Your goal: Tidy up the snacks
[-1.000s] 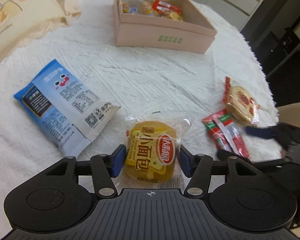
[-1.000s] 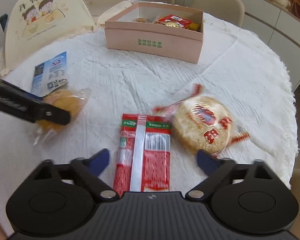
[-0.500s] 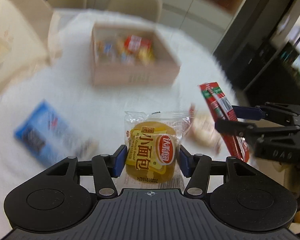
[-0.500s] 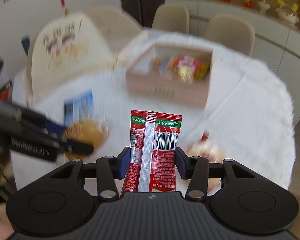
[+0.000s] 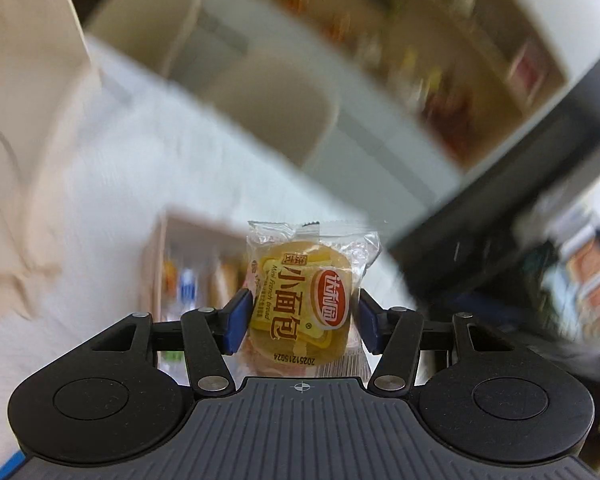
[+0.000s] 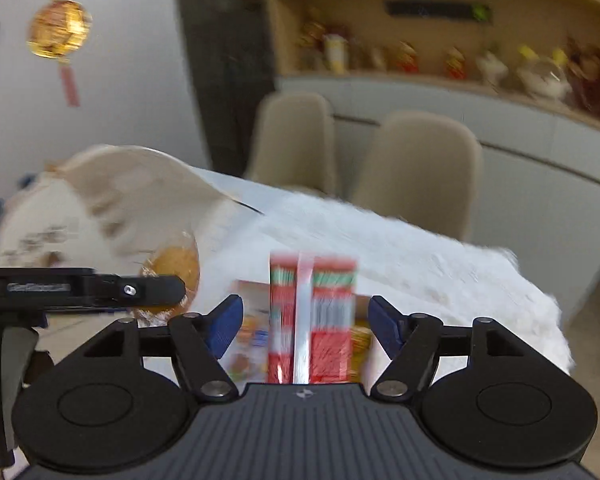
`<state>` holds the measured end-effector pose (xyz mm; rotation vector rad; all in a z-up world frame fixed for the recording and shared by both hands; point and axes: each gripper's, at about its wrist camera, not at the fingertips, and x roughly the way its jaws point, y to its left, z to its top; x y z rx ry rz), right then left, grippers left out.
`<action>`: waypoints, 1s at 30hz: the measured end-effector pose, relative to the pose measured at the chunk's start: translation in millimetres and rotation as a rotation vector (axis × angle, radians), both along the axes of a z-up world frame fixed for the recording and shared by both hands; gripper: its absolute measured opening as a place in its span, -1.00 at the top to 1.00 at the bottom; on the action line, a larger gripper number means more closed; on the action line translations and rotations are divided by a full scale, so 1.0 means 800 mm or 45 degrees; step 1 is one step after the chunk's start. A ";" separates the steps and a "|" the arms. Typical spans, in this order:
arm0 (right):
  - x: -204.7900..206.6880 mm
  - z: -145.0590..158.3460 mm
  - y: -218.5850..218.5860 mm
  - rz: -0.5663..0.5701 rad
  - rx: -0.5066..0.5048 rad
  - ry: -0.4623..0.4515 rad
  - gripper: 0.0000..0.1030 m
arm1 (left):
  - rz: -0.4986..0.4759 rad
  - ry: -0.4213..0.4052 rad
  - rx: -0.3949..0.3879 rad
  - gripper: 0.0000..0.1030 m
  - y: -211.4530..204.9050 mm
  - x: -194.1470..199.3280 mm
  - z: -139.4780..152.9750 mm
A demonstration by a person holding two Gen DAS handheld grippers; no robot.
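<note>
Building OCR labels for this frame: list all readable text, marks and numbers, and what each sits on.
"小面包" on the bread packet held in the left gripper.
"Mini-French bread" on the same packet.
"达利园" in its red oval logo.
"20251215024" printed upside down at its lower edge.
Red sachet between the right gripper fingers: print and barcode too blurred.
Left gripper's side lettering, right view: unreadable.

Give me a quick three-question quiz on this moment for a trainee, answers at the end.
1. True or false: the left gripper grips the bread packet.
2. In the right wrist view, what shows just behind the red packet? A) box B) bowl C) bottle
3. Fill in: the red packet stands between the jaws of the right gripper, and the pads ____ it.
Key: 1 true. 2 A. 3 do not touch; those jaws have just been opening.
</note>
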<state>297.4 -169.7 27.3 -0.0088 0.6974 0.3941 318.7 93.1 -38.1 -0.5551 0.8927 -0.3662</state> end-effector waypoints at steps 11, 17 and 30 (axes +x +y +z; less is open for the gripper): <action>-0.056 -0.126 -0.077 -0.080 -0.181 0.206 -0.43 | 0.098 -0.013 0.107 -0.13 0.006 -0.031 -0.040; -0.112 -0.192 -0.114 -0.208 0.030 0.486 -0.43 | 0.087 0.033 0.177 -0.12 0.036 -0.127 -0.052; -0.206 -0.188 0.069 0.351 -0.009 0.446 -0.65 | 0.360 0.212 0.084 0.03 0.119 -0.296 -0.086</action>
